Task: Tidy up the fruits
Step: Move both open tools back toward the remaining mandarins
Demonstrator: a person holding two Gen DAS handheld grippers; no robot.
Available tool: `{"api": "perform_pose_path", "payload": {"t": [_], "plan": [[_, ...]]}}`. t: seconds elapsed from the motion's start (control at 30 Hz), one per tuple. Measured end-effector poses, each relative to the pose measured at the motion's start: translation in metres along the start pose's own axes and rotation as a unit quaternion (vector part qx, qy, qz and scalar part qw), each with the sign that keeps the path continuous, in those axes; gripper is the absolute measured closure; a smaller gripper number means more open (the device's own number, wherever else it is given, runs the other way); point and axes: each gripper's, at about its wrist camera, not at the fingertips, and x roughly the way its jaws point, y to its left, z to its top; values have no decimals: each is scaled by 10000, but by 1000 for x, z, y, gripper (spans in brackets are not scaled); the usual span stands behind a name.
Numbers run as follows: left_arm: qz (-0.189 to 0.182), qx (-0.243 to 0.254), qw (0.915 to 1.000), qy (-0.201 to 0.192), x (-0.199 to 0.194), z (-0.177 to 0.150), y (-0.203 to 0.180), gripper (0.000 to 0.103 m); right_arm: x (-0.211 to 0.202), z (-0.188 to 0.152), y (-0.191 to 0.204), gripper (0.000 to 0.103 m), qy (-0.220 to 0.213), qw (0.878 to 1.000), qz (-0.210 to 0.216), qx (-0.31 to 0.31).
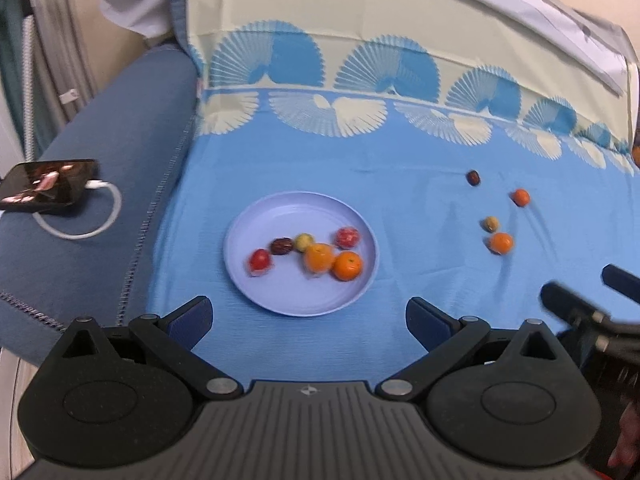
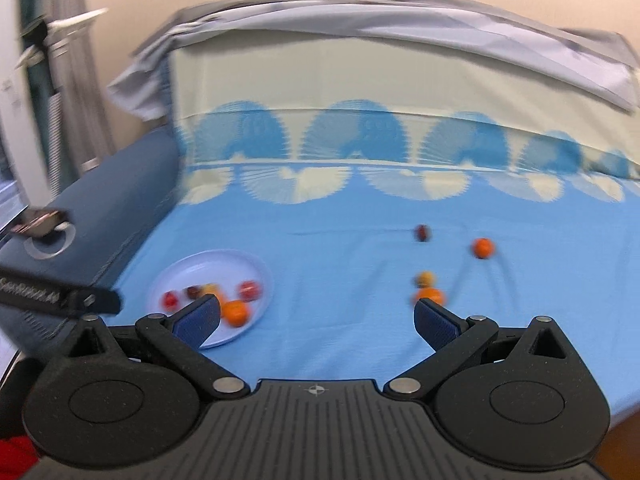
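A pale lilac plate (image 1: 256, 224) (image 2: 188, 268) lies on the blue cloth and holds several small fruits, among them two oranges (image 1: 347, 266) (image 2: 235, 312), red ones (image 1: 260, 259) and a dark one (image 1: 281, 246). Loose on the cloth to the right lie a dark fruit (image 1: 473, 177) (image 2: 422, 233), two oranges (image 1: 521, 197) (image 1: 501, 243) (image 2: 482, 248) and a yellowish fruit (image 1: 490, 223) (image 2: 424, 279). My left gripper (image 1: 309, 320) hangs open just short of the plate, empty. My right gripper (image 2: 316, 318) is open and empty, with a loose orange (image 2: 430, 296) just beyond its right fingertip.
A phone (image 1: 48, 186) on a white charging cable (image 1: 102, 216) rests on the dark blue armrest (image 1: 120, 128) to the left. The fan-patterned cloth rises up the backrest (image 1: 360, 40), topped by a grey sheet (image 2: 400, 12). The right gripper's body (image 1: 580, 312) shows at the left view's right edge.
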Motion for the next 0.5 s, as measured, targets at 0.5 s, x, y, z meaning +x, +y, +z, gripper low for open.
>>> {"api": "perform_pose_path", "payload": {"t": [0.5], "plan": [[-942,578,9912,729,132,53,-170,0,89,33,-175,1,-541,9867,-1485,380]]}}
